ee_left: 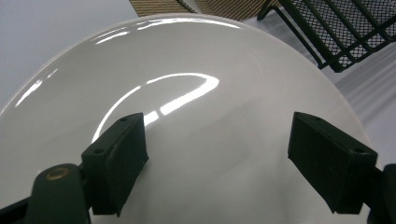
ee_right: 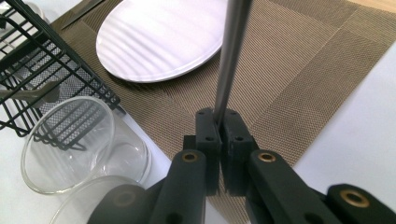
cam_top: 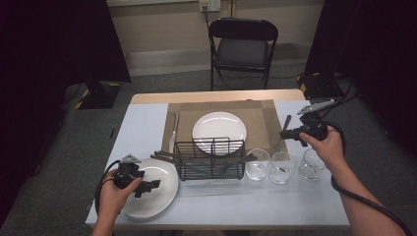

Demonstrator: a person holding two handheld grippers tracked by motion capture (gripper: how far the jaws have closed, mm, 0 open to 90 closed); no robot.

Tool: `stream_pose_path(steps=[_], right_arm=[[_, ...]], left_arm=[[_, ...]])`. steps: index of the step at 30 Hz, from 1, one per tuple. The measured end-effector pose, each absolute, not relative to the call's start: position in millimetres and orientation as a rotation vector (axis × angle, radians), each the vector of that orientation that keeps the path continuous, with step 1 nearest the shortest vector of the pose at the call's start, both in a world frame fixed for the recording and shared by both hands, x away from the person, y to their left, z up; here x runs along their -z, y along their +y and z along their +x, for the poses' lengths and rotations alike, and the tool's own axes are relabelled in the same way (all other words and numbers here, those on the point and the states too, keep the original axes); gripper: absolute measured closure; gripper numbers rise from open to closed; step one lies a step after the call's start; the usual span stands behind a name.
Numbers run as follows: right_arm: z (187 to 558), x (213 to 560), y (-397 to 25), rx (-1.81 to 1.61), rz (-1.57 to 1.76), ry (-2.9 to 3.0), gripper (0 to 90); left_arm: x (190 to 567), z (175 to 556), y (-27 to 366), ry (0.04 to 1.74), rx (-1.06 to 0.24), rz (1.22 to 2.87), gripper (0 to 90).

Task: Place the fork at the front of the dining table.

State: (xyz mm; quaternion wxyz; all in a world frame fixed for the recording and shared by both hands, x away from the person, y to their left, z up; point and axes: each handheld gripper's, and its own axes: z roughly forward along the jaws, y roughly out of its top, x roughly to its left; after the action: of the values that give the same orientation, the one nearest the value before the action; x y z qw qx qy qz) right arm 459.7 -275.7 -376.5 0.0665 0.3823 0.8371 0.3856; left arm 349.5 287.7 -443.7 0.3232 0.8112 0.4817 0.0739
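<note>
Left gripper [cam_top: 147, 186] hovers low over the near white plate [ee_left: 196, 116] at the worktop's [cam_top: 142, 123] front-left corner, jaws released and spread wide, gripping nothing, aimed toward the wire rack [cam_top: 210, 158]. Right gripper [cam_top: 286, 132] is farther back at the right, raised above the three glasses [cam_top: 282, 166], hand angled inward. Its jaws are clenched on a slim metal utensil handle [ee_right: 231, 56]. The handle's long axis runs straight out from the jaws, over the brown placemat [ee_right: 299, 79] beside the far plate [ee_right: 159, 37].

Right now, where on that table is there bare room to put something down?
The placemat right of the far plate is bare, as is the table's front strip before the glasses. Around the wire basket it is crowded.
</note>
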Motion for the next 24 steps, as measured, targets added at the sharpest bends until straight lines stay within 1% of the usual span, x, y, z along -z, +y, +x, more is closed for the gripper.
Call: stream_pose_path(steps=[12,24], right_arm=[[456.5,377.8,-276.9,-1.156,1.147,2.529,87.7],[457.4,384.2,-269.7,-1.144,1.136,2.541,87.1]], left_arm=[[443.4,349.5,285.8,1.261,-0.193,2.129,19.3],[443.8,349.8,286.3,1.263,-0.191,2.132,19.3]])
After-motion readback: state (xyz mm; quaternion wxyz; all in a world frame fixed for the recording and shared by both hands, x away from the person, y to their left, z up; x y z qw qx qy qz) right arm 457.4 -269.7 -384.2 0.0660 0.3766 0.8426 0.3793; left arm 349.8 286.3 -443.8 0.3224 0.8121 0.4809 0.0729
